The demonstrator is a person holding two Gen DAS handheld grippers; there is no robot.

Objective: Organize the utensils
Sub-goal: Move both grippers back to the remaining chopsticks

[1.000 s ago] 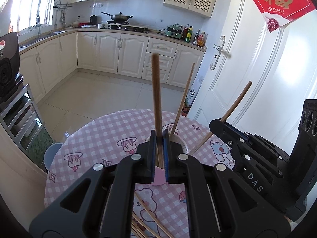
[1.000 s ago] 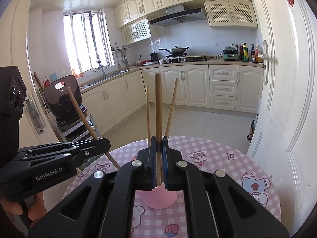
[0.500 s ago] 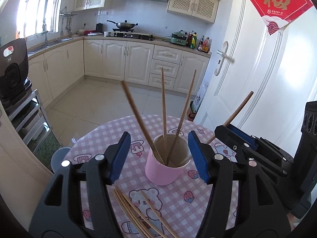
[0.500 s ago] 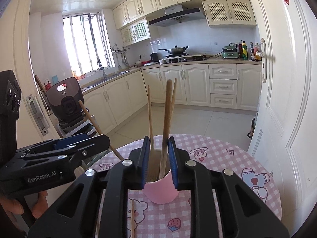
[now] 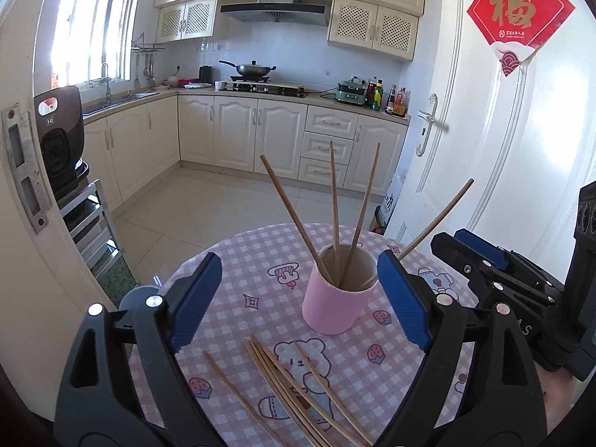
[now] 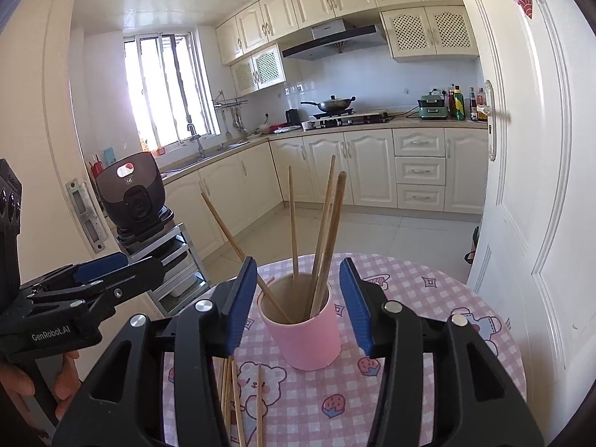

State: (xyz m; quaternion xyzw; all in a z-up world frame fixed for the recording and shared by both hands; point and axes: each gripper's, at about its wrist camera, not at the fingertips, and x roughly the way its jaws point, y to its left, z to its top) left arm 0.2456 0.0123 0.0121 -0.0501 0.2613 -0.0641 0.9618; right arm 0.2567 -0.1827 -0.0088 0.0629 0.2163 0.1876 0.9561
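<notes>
Four chopsticks (image 6: 324, 238) stand tilted in the pink cup (image 6: 305, 329), which sits upright on the checked surface (image 6: 447, 372). More loose chopsticks (image 5: 294, 383) lie flat just in front of the cup. The left gripper (image 5: 300, 305) and right gripper (image 6: 298, 305) both have their fingers spread wide, holding nothing, each flanking the cup.

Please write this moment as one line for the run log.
left gripper: open, empty | right gripper: open, empty | pink cup: upright, chopsticks inside | loose chopsticks: on table
</notes>
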